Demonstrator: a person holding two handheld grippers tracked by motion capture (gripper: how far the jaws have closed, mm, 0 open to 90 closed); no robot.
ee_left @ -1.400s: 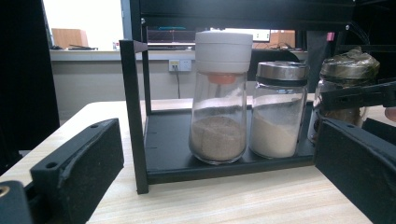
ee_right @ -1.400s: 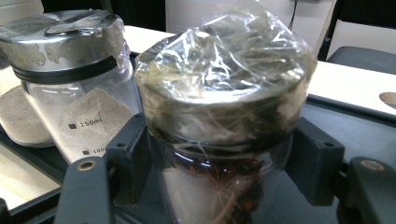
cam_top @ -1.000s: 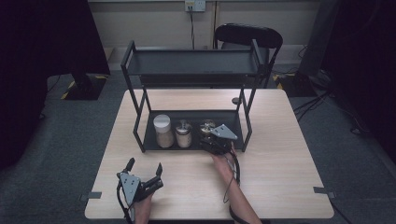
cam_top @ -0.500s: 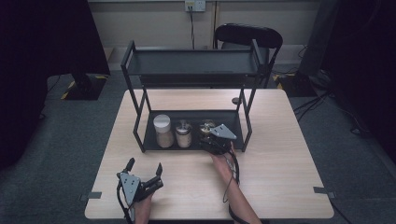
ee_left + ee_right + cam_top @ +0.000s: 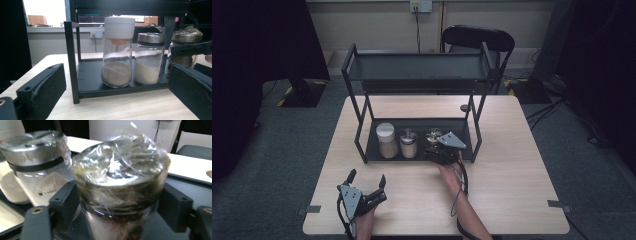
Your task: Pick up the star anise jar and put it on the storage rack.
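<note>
A black two-shelf rack point(image 5: 412, 160) stands on the wooden table. On its lower shelf stand three jars: a white-lidded jar of brown powder point(image 5: 385, 140) point(image 5: 117, 62), a metal-lidded jar of pale powder point(image 5: 408, 144) point(image 5: 149, 60) point(image 5: 32, 165), and a jar capped with plastic wrap point(image 5: 433, 135) point(image 5: 186, 47) point(image 5: 120, 177). My right gripper point(image 5: 433, 147) point(image 5: 120, 207) reaches into the shelf. Its jaws have just been opening and stand either side of the wrapped jar, open. My left gripper point(image 5: 367, 177) point(image 5: 117, 100) rests open near the table's front edge, facing the rack with nothing between its jaws.
The rack's top shelf point(image 5: 417, 67) hangs low over the jars, and its posts point(image 5: 71, 62) frame the opening. A small dark round thing point(image 5: 464, 107) lies on the table behind the rack. A black chair point(image 5: 479, 37) stands beyond the table.
</note>
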